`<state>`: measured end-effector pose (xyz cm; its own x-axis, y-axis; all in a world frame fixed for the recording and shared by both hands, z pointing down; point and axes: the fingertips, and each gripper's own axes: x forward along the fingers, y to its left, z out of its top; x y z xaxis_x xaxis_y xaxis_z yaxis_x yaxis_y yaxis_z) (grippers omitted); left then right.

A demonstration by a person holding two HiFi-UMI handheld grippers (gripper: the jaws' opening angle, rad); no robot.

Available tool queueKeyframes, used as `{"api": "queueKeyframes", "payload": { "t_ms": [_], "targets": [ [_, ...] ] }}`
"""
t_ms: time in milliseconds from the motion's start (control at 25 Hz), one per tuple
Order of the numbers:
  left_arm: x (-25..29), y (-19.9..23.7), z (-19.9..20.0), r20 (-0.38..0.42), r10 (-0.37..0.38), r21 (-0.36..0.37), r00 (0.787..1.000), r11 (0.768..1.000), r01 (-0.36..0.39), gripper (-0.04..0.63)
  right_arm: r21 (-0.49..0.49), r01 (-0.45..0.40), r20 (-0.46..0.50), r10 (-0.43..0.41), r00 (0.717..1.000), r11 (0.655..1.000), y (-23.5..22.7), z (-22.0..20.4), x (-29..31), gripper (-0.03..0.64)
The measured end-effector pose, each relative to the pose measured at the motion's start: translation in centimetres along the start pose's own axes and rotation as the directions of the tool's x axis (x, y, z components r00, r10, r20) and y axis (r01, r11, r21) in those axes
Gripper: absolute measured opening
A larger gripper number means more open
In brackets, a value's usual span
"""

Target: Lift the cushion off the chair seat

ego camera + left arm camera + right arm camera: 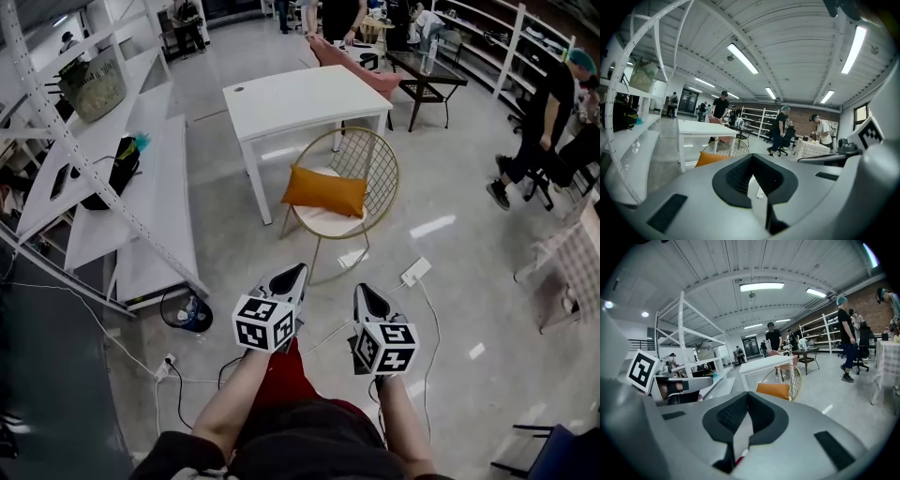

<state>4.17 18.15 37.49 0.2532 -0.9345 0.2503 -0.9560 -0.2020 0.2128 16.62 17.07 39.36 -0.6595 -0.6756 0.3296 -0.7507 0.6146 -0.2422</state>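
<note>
An orange cushion [323, 190] leans on the white seat of a gold wire chair [373, 173], against its round back. Both grippers hover over the floor in front of me, well short of the chair and touching nothing. My left gripper [293, 274] points toward the chair with its jaws shut and empty. Beside it my right gripper [366, 294] is shut as well, with nothing between its pads. The left gripper view shows the cushion [712, 158] and chair [734, 146] beyond my left gripper [751, 161]. In the right gripper view the cushion [774, 391] lies ahead of my right gripper [747, 401].
A white table [300, 98] stands just behind the chair. White shelving racks [112, 187] run along the left. A power strip [415, 272] with its cable lies on the floor right of the chair. People [544, 122] are at the far right, near a cloth-covered table [572, 262].
</note>
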Motion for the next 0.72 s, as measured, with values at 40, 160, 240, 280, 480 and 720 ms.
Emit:
{"api": "queueKeyframes", "payload": {
  "t_ms": [40, 160, 240, 280, 480, 720],
  "targets": [
    [0.5, 0.4, 0.1, 0.0, -0.001, -0.001, 1.0, 1.0, 0.001, 0.011, 0.001, 0.003, 0.002, -0.003, 1.0, 1.0, -0.2, 0.2, 0.5, 0.018],
    [2.1, 1.8, 0.2, -0.002, 0.001, 0.004, 1.0, 1.0, -0.001, 0.011, 0.0, 0.002, 0.001, -0.002, 1.0, 1.0, -0.5, 0.5, 2.4, 0.018],
    [3.2, 3.3, 0.3, -0.004, 0.003, 0.0, 1.0, 1.0, -0.003, 0.011, -0.001, 0.004, -0.007, -0.004, 1.0, 1.0, -0.6, 0.6, 4.1, 0.018],
    [3.7, 4.1, 0.3, -0.007, 0.003, -0.002, 1.0, 1.0, -0.003, 0.011, 0.0, 0.008, -0.011, -0.008, 1.0, 1.0, -0.6, 0.6, 5.0, 0.017],
    [7.2, 8.2, 0.8, -0.032, -0.02, 0.001, 0.999, 1.0, 0.02, 0.011, 0.014, 0.024, -0.028, -0.024, 0.999, 1.0, -0.8, 1.6, 10.2, 0.017],
    [12.0, 13.8, 2.6, -0.072, -0.054, -0.004, 0.996, 0.999, 0.053, 0.011, 0.027, 0.047, -0.07, -0.045, 0.997, 0.999, -0.8, 3.7, 17.4, 0.018]
  ]
}}
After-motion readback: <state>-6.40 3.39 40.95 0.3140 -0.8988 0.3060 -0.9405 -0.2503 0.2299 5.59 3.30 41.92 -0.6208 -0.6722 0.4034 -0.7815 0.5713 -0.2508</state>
